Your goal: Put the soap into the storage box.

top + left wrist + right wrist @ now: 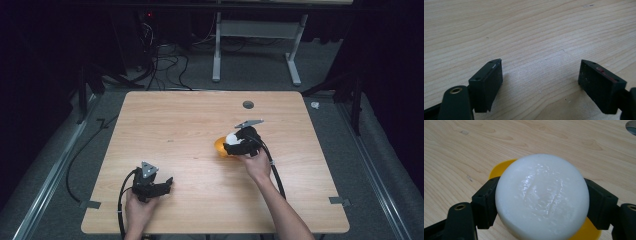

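One white puck (541, 197) clamped in the right tongs (541, 202) over one yellow dish (499, 170); left tongs (540, 82) at 7 o'clock, wide open, empty.

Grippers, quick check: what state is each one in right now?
Left gripper: open, nothing between its jaws.
Right gripper: shut on the white round soap, above the yellow dish.

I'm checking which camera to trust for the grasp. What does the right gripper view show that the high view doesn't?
Right gripper view alone: the claw's jaws pressed against both sides of the round white soap-like block, and an embossed patch on its top. High view alone: the left claw near the front of the table, both forearms, and the floor with cables beyond. Both: the white block over the yellow dish, and the wooden table with its grey round insert.
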`<state>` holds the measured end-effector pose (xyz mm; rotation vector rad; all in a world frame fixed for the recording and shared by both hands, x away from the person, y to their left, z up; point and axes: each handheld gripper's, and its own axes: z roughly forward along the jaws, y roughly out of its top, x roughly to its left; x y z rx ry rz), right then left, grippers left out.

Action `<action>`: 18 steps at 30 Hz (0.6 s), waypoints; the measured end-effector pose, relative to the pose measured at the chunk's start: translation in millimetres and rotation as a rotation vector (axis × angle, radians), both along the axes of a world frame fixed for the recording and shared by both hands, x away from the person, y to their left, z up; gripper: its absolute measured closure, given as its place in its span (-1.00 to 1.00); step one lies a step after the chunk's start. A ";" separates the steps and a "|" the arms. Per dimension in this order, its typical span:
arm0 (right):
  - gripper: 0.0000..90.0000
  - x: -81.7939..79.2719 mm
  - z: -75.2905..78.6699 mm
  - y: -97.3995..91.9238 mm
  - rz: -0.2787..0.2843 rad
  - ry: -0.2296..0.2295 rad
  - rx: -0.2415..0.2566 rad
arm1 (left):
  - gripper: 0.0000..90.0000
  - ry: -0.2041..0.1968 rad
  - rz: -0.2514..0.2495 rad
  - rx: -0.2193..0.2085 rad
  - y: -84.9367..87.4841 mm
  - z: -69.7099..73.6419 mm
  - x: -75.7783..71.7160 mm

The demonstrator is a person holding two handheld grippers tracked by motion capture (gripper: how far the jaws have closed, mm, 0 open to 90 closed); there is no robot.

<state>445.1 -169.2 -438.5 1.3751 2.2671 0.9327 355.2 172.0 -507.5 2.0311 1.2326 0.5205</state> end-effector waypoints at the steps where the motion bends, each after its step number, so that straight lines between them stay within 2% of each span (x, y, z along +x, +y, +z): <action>1: -0.45 0.6 -0.7 0.1 -0.002 0.003 -0.002 | -0.55 0.000 0.000 0.000 0.0 0.0 0.0; 18: -0.45 7.1 -10.4 4.7 -0.016 0.039 -0.010 | -0.55 0.000 0.000 0.000 0.0 0.0 0.0</action>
